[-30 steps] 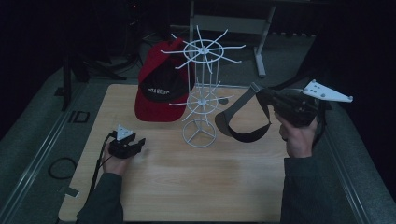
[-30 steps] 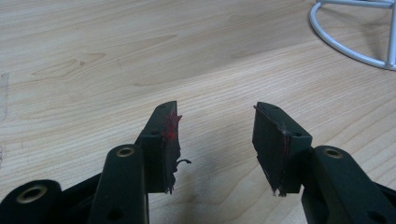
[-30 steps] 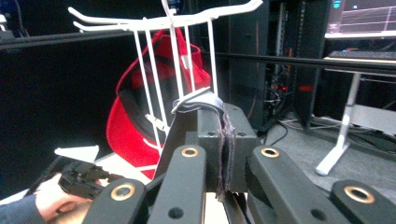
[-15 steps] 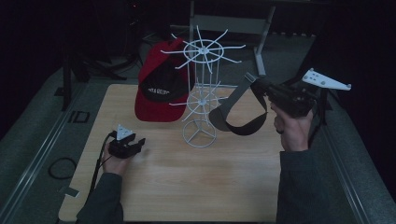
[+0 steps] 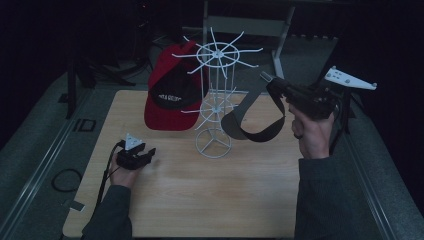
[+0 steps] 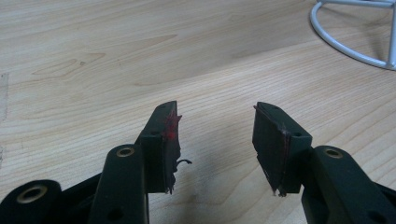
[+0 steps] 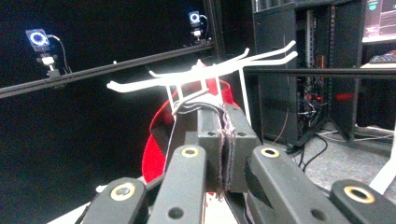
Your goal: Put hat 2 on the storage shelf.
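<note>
A white wire rack [image 5: 216, 100] with radiating hooks stands mid-table, and a red cap [image 5: 172, 97] hangs on its far left side. My right gripper [image 5: 266, 79] is shut on the edge of a dark grey cap [image 5: 252, 117], which dangles just right of the rack, off the table. In the right gripper view the jaws [image 7: 225, 140] pinch thin fabric, with the rack's top hooks [image 7: 210, 74] and the red cap [image 7: 156, 140] close ahead. My left gripper [image 5: 145, 152] rests on the wooden table [image 5: 200, 200], open and empty [image 6: 215, 135], left of the rack's base ring [image 6: 345, 46].
Metal rails run along both sides of the table, with a cable loop [image 5: 65, 179] on the left ledge. A grey stand frame [image 5: 280, 30] rises behind the table. Dark racks of equipment [image 7: 327, 70] stand beyond in the right gripper view.
My right gripper has lifted the dark cap and carried it a little left, nearer the rack's top hooks. The left gripper has stayed put.
</note>
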`<state>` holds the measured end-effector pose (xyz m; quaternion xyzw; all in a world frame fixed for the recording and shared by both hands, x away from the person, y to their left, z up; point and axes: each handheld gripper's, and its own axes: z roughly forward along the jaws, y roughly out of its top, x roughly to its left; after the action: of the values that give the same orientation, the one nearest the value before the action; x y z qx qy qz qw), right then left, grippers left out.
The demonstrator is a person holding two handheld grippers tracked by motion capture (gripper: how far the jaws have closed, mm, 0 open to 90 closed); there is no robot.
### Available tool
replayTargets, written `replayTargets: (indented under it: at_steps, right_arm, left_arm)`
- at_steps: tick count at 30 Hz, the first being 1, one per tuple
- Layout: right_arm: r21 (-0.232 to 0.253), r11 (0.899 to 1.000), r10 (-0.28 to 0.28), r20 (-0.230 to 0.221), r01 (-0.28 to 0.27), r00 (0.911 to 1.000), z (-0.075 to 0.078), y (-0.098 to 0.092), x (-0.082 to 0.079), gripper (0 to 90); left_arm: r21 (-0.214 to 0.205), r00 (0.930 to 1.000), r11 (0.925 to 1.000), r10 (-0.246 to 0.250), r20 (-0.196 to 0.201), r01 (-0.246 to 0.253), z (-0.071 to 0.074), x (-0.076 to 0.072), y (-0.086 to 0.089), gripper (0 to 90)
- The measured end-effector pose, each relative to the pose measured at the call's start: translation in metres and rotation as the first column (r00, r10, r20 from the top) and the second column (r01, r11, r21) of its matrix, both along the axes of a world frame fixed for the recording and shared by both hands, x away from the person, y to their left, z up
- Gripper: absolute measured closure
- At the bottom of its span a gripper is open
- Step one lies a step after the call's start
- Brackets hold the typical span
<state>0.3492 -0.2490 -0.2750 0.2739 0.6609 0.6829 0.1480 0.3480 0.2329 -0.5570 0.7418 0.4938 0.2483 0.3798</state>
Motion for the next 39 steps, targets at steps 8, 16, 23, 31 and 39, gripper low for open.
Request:
replayTargets:
  at_steps: [8,16,23,31,39]
  right_arm:
    - [0.017,1.0,0.01,0.019,-0.011,0.9998,0.012,0.004,0.002,87.1]
    - [0.032,0.999,0.018,0.023,-0.018,0.9996,0.021,0.009,0.008,87.1]
    - [0.028,0.999,0.022,0.021,-0.023,0.9995,0.024,0.014,0.013,87.1]
    - [0.034,0.999,0.027,0.044,-0.029,0.9987,0.028,0.01,0.007,87.1]
    - [-0.002,1.0,0.014,0.003,-0.014,0.9999,0.023,0.022,0.023,87.1]
  left_arm:
    - [0.0,1.0,1.0,0.0,-0.002,0.0,0.0,0.0,0.0,51.4]
    - [0.001,1.0,1.0,-0.001,-0.001,0.001,0.0,0.0,0.0,51.4]
    - [0.005,1.0,1.0,-0.004,-0.002,0.004,0.0,-0.001,0.0,51.4]
    - [0.005,1.0,1.0,-0.003,-0.001,0.003,0.0,-0.001,0.0,51.4]
    - [0.005,1.0,1.0,-0.005,-0.002,0.005,0.0,-0.001,0.0,51.4]
